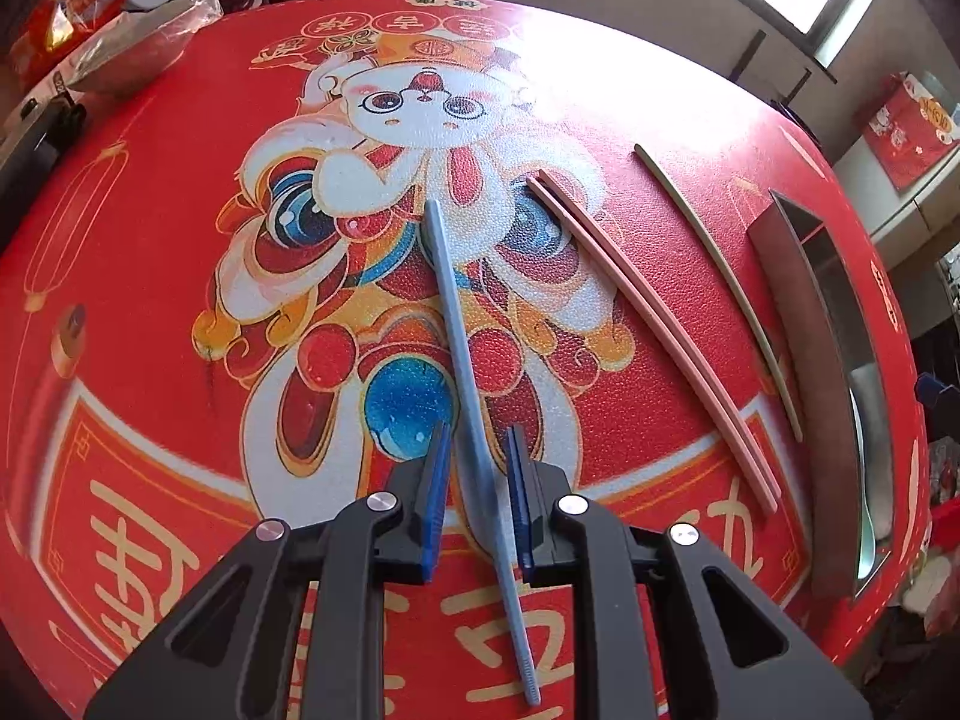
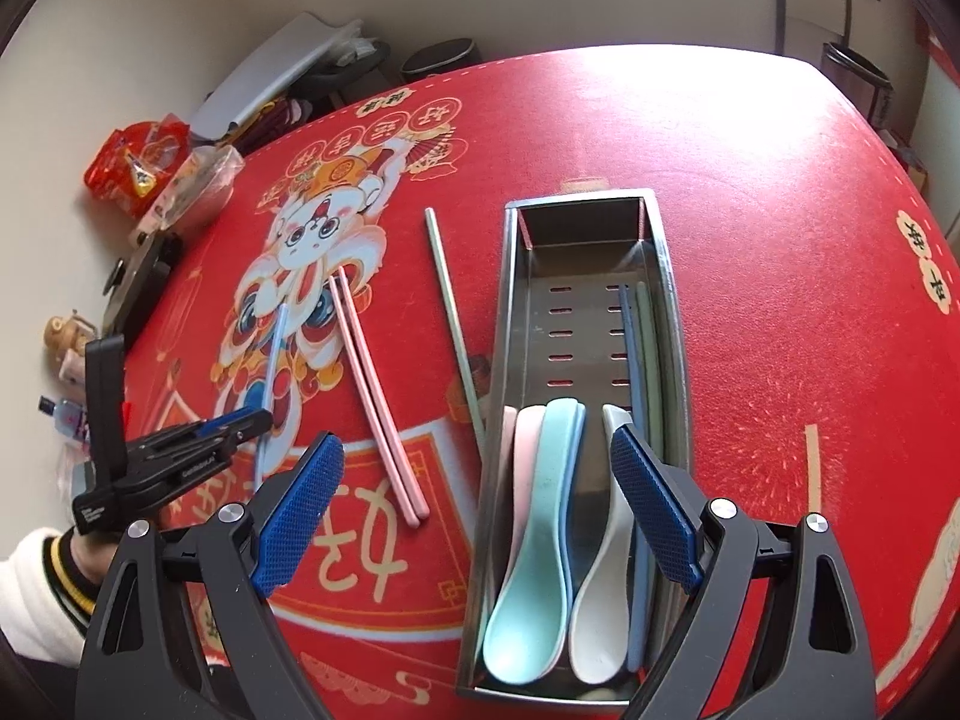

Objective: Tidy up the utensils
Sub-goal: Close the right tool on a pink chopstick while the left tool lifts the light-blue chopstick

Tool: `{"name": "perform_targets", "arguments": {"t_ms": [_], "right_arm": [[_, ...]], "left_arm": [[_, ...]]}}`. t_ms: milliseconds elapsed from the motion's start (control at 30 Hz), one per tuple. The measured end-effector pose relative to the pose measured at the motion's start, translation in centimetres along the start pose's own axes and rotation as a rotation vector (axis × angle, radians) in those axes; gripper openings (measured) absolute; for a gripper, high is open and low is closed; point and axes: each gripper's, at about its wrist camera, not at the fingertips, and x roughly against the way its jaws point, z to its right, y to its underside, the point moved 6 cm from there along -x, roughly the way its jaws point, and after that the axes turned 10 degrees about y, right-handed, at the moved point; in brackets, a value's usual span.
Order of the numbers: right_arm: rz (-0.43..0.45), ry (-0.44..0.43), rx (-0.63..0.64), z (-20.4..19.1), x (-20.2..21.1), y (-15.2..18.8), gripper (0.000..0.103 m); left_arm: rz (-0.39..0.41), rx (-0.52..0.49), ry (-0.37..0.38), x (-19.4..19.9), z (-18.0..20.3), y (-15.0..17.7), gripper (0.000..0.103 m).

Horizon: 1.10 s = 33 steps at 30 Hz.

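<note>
Midway through sorting utensils on a red festive tablecloth (image 2: 750, 192).

Already in the steel tray (image 2: 660, 252): several spoons, a mint spoon (image 2: 531, 534) and a white spoon (image 2: 600, 618) among them, a pink one tucked along the left wall. Also inside, against the right wall, a blue and a green chopstick (image 2: 643, 330).

Left on the cloth: a pink pair (image 1: 654, 336) lying side by side, a lone green stick (image 1: 720, 288) just beside the tray's left wall, and a blue stick (image 1: 447, 300) across the printed cartoon figure.

Blue stick between the pads of the left gripper (image 1: 477, 450), jaws narrowed around it; small gaps visible either side in the left wrist view, so contact looks light at best. Whether lifted off the cloth or not, cannot tell.

Right gripper (image 2: 477, 510) held over the near end of the tray, jaws wide apart, nothing between them. Sleeve (image 2: 36, 594) of the person at the lower left of the right wrist view.

By this reckoning, spoons done, chopsticks roughly a third done: four sticks to go, the blue one apparently next. Pairing by colour seemingly the aim, blue and green each waiting for a mate in the tray.
</note>
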Motion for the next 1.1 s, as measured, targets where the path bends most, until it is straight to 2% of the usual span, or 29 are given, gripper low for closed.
{"name": "perform_targets", "arguments": {"t_ms": [100, 133, 167, 233, 300, 367, 467, 667, 900, 1100], "right_arm": [[0.000, 0.002, 0.069, -1.1, -0.3, -0.4, 0.087], [0.000, 0.005, 0.098, -1.5, -0.4, -0.6, 0.082], [-0.006, 0.004, 0.128, -2.0, -0.7, -0.7, 0.070], [-0.031, 0.007, 0.182, -3.0, -1.5, -0.9, 0.064], [-0.045, 0.004, 0.245, -4.3, -2.3, -1.2, 0.053], [-0.068, 0.013, 0.316, -5.7, -3.5, -1.3, 0.037], [-0.103, 0.029, 0.390, -7.6, -5.7, -1.5, 0.025], [-0.150, 0.051, 0.445, -9.9, -8.8, -1.9, 0.022], [-0.200, 0.101, 0.474, -10.4, -10.9, -1.3, 0.022], [-0.186, 0.144, 0.464, -10.1, -11.6, -1.4, 0.022]], "left_arm": [[0.008, -0.008, -0.018, -0.1, 0.1, -0.1, 0.013], [0.014, -0.006, -0.017, 0.0, 0.2, 0.0, 0.013], [0.019, -0.006, -0.016, 0.0, 0.2, 0.0, 0.013], [0.025, -0.009, -0.012, -0.1, 0.2, -0.1, 0.013], [0.028, -0.009, -0.003, -0.1, 0.3, -0.1, 0.013], [0.032, -0.015, 0.003, 0.1, 0.3, 0.1, 0.013], [0.040, -0.024, 0.012, 0.1, 0.3, 0.2, 0.013], [0.050, -0.022, 0.037, 0.3, 0.2, 0.4, 0.014], [0.050, -0.025, 0.038, 0.2, 0.1, 0.3, 0.014], [0.051, -0.028, 0.035, 0.2, 0.1, 0.3, 0.014]]}}
